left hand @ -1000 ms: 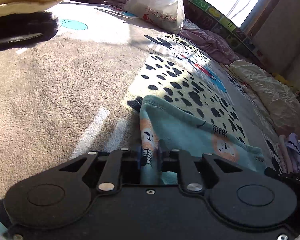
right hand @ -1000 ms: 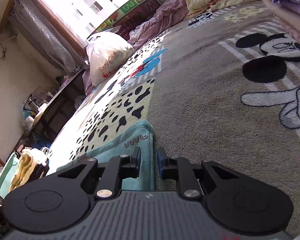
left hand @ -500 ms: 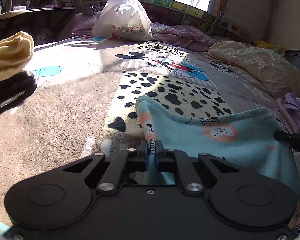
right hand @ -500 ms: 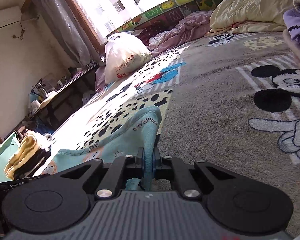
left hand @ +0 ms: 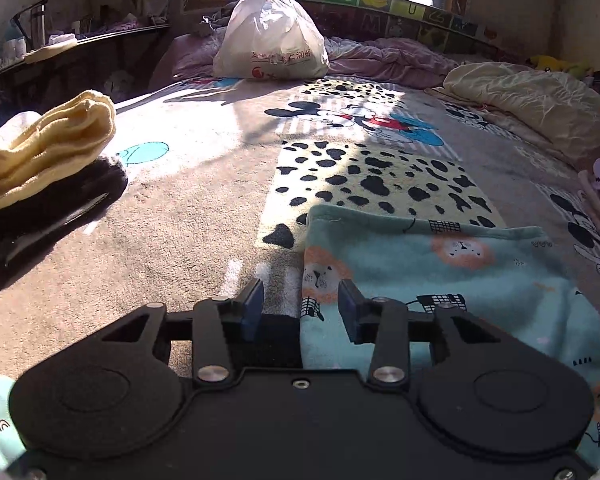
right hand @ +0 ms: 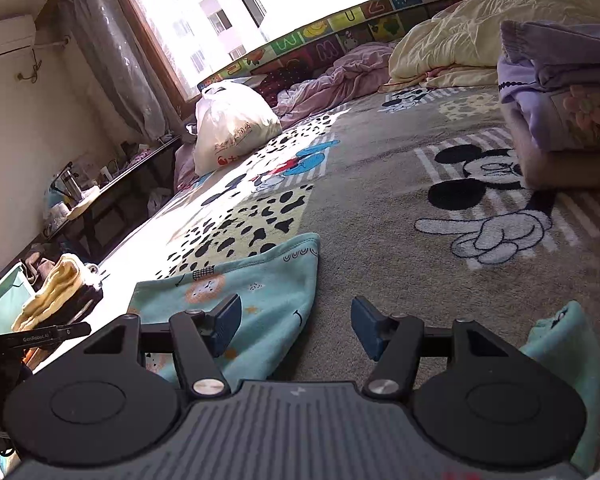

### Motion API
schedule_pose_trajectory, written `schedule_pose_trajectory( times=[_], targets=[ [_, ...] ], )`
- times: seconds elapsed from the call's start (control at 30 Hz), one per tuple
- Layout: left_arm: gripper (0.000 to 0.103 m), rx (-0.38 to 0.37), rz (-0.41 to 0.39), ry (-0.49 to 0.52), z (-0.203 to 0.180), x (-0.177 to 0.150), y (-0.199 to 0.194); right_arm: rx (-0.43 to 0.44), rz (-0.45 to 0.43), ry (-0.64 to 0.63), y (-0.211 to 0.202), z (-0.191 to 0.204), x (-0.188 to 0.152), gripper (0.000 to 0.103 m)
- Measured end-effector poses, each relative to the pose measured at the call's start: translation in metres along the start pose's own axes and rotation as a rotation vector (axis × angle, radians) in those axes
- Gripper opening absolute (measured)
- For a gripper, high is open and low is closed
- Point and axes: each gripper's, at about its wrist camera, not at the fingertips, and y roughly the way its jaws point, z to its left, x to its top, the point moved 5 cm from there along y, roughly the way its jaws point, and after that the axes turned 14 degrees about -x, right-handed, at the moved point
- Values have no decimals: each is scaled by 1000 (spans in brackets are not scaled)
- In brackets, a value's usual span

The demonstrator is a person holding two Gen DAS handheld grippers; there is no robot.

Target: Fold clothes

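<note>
A teal garment with orange lion prints (left hand: 452, 280) lies flat on the cartoon-print blanket (left hand: 180, 216). My left gripper (left hand: 300, 308) stands open over its left edge, the cloth lying loose between the blue pads. In the right wrist view the same garment (right hand: 252, 292) spreads to the left, and another teal piece of it (right hand: 560, 344) shows at the lower right. My right gripper (right hand: 296, 326) is open above the garment's right edge, with bare blanket (right hand: 380, 220) between its fingers. The left gripper's tip (right hand: 40, 336) shows at the far left.
A folded yellow and black stack (left hand: 48, 168) sits at the left. A white plastic bag (left hand: 268, 40) stands at the back by pink bedding (left hand: 384, 60). A cream quilt (left hand: 532, 100) lies at the right, and a folded purple pile (right hand: 564, 100) is close on the right.
Both grippers were shut on the teal garment's edges half a second ago. They have opened and let go, and the garment now lies flat on the blanket.
</note>
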Motion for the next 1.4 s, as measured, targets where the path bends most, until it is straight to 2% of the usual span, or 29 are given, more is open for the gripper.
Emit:
schedule_pose_trajectory(
  times=[0.1,0.2,0.27,0.3,0.4,0.43,0.47,0.53,0.57,0.6,0.63,0.67,0.7,0.73,0.77,0.83,0.9,0.97,1.0,1.03,1.1,1.13,1.17,1.23,1.3,1.4],
  targets=[
    [48,-51,-15,2,-15,-3,-15,-84,-41,81,-41,-40,-23,61],
    [49,-124,-23,-42,-27,-8,-28,-167,-65,247,-73,-93,-49,62],
    [49,-238,-35,-118,-40,-14,-39,-215,-60,328,-83,-123,-65,64],
    [49,-292,-47,-127,-51,-18,-46,-200,-58,369,-84,-135,-70,64],
    [49,-412,-38,-34,-111,-41,-66,-131,-58,458,-80,-155,-70,63],
    [49,-433,-27,14,-133,-53,-72,-111,-50,485,-76,-158,-68,67],
    [49,-452,-6,71,-157,-67,-76,-83,-37,519,-71,-160,-65,75],
    [49,-458,9,191,-193,-92,-87,-36,-12,570,-61,-162,-60,80],
    [49,-427,6,254,-213,-109,-92,-28,1,559,-55,-157,-57,80],
    [49,-415,20,286,-224,-118,-93,-24,12,541,-48,-150,-56,79],
    [49,-396,33,334,-238,-131,-94,-22,13,524,-43,-143,-56,69],
    [49,-366,22,383,-247,-140,-93,-19,9,504,-37,-135,-57,39],
    [50,-336,11,433,-255,-148,-92,-27,1,484,-34,-129,-58,25],
    [50,-306,7,495,-261,-154,-88,-57,-32,421,-35,-120,-57,18],
    [50,-275,4,556,-267,-161,-84,-90,-93,301,-42,-103,-52,18],
    [50,-219,27,613,-269,-167,-75,-100,-183,32,-56,-63,-45,18],
    [49,-206,45,560,-263,-165,-73,-135,-196,-306,-57,-18,-51,19],
    [49,-227,71,475,-253,-164,-73,-159,-132,-517,-40,2,-71,36],
    [50,-235,79,458,-248,-165,-71,-149,-98,-561,-33,7,-78,38],
    [51,-243,88,441,-244,-167,-70,-129,-90,-544,-32,9,-78,41],
    [51,-259,93,432,-240,-167,-66,-124,-132,-562,-42,14,-76,48],
    [51,-269,90,428,-239,-166,-64,-122,-153,-563,-49,14,-74,54],
    [51,-281,86,419,-240,-166,-62,-109,-166,-522,-60,12,-71,61],
    [51,-306,76,414,-244,-165,-59,-64,-136,-265,-81,-15,-66,73],
    [51,-325,65,428,-249,-165,-58,-16,-78,45,-91,-50,-64,74],
    [51,-340,55,444,-259,-168,-60,55,36,461,-71,-99,-81,75]
  ],
)
